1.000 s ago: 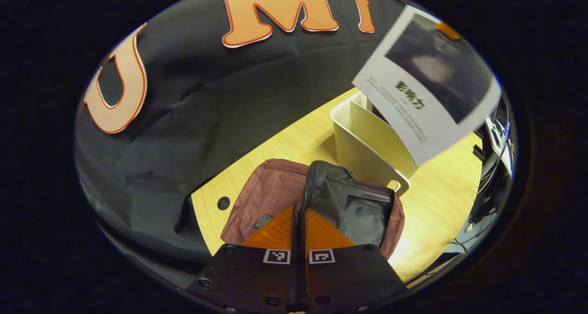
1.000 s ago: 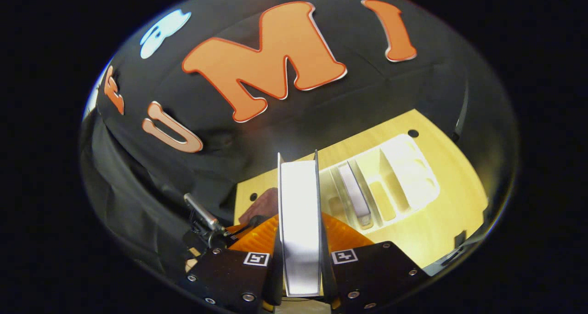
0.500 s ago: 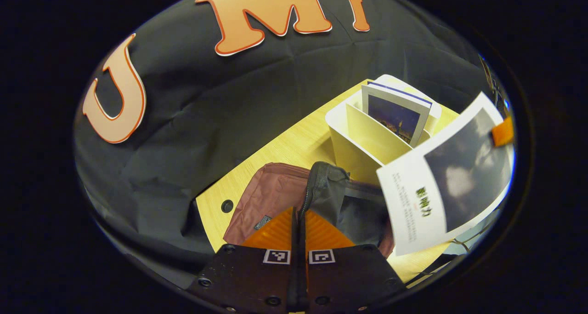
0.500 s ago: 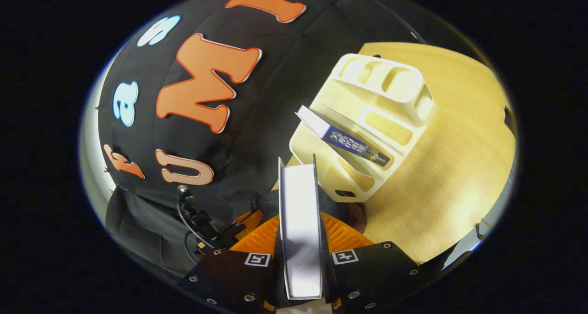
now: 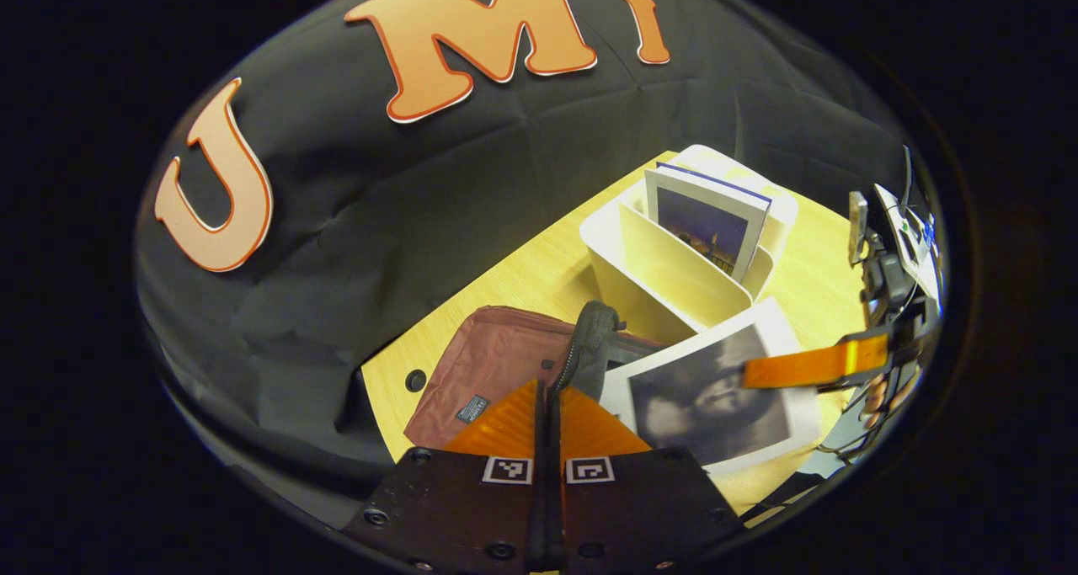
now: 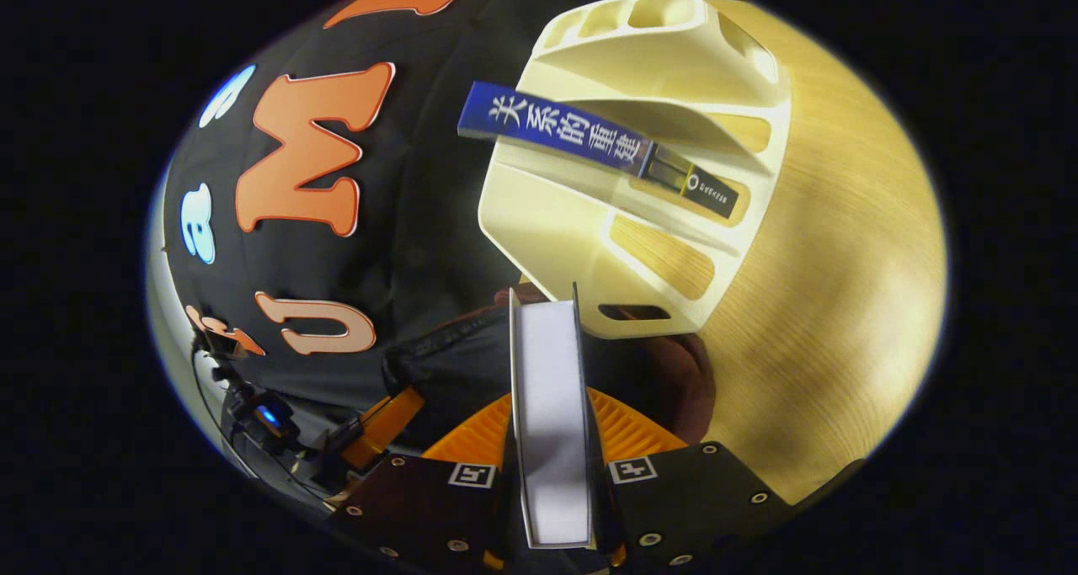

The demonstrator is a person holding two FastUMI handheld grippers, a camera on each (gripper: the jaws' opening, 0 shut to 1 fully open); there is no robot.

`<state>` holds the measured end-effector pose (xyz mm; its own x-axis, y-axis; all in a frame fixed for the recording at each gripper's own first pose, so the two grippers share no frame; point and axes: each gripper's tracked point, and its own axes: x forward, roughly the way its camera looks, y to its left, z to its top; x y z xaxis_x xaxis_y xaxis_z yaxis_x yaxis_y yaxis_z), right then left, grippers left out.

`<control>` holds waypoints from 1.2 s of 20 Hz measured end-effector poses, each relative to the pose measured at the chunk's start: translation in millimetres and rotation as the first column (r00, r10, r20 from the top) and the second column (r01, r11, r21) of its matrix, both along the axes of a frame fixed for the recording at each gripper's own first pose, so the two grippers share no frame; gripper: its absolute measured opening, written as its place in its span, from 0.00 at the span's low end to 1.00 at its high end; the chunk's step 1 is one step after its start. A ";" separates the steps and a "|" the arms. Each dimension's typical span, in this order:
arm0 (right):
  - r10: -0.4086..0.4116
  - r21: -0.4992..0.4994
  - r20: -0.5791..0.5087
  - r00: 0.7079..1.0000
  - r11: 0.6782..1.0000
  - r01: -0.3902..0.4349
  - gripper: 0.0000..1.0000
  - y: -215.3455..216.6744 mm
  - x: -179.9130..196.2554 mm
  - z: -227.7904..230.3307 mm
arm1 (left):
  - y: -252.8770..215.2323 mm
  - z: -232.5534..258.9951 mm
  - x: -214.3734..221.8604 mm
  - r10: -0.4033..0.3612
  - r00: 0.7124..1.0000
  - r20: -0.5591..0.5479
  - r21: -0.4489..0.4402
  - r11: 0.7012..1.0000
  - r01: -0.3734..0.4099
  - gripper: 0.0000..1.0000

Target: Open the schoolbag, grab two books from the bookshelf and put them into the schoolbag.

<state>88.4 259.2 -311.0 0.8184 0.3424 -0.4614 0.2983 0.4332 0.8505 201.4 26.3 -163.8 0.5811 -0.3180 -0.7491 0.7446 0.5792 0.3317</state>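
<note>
Right gripper [image 6: 552,440] has both fingers pressed on a white book [image 6: 549,407], holding it by its edge so the pages point forward, and in the left gripper view this same book [image 5: 712,394] hangs tilted just above the dark mouth of the schoolbag [image 5: 493,364]. Left gripper [image 5: 547,428] is clenched on the zipper edge of the bag's flap [image 5: 589,339] and lifts it, so the opening stays wide. I judge the task is about at its middle: the bag is already open, the first book is taken out of the bookshelf [image 5: 665,263] and is over the bag but not yet inside. One more book with a blue spine [image 6: 581,141] stands leaning in a slot of the bookshelf [image 6: 581,247], and it must follow afterwards. The bag lies on the wooden table [image 5: 522,272], touching or almost touching the near side of the shelf. From the right gripper, the bag's opening [image 6: 455,356] is directly below and in front of the held book, very near.
</note>
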 end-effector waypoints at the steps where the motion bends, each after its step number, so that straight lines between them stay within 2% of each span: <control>1: 0.004 -0.010 -0.002 1.000 1.000 -0.004 0.34 11.0 5.1 -5.6 | -0.1 -0.4 -2.0 -0.006 1.000 0.003 0.003 1.000 0.006 0.01; 7: -0.070 -0.006 -0.001 0.998 0.998 0.070 0.34 38.7 39.7 -25.3 | -0.3 -8.3 -15.9 -0.009 0.999 -0.040 -0.002 1.000 0.009 0.00; 13: -0.135 -0.020 -0.001 0.991 0.991 0.135 0.34 60.5 67.8 -39.8 | -3.3 -2.6 -21.1 -0.045 0.999 -0.011 0.007 0.999 0.045 0.01; 15: -0.121 -0.024 -0.021 0.992 0.992 0.121 0.34 76.7 68.4 -46.8 | -4.5 -0.9 -21.5 -0.049 0.999 -0.002 -0.004 0.999 0.049 0.01; 18: -0.054 -0.042 -0.108 0.993 0.998 0.049 0.37 105.8 55.9 -68.5 | -1.1 -3.1 -22.8 -0.073 0.997 0.008 0.010 0.997 0.073 0.01; 19: -0.042 -0.057 -0.151 0.988 0.998 0.034 0.51 108.7 50.8 -78.0 | 0.1 -4.9 -23.4 -0.074 0.997 0.003 0.010 0.997 0.074 0.00; 20: -0.039 -0.068 -0.184 0.982 0.997 0.027 0.47 106.0 42.8 -82.6 | 0.6 -8.1 -23.4 -0.066 0.998 -0.010 0.005 0.998 0.067 0.00; 21: -0.038 -0.069 -0.206 0.978 0.997 0.024 0.53 101.8 37.8 -85.9 | 6.0 -13.4 -22.9 -0.051 0.998 -0.023 0.001 0.999 0.051 0.01; 23: -0.043 -0.087 -0.252 0.967 0.996 0.021 0.75 87.9 25.2 -87.7 | 17.1 -20.5 -21.3 -0.023 0.998 -0.057 -0.031 0.999 0.022 0.01; 24: -0.047 -0.095 -0.269 0.962 0.995 0.022 0.98 79.7 18.6 -87.5 | 18.7 -20.3 -22.4 -0.017 0.998 -0.066 -0.043 0.999 0.014 0.01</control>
<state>107.0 338.9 -398.5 0.6695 0.2627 -0.6948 0.5281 0.4895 0.6939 178.9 44.9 -184.1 0.5256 -0.3592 -0.7712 0.7730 0.5803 0.2565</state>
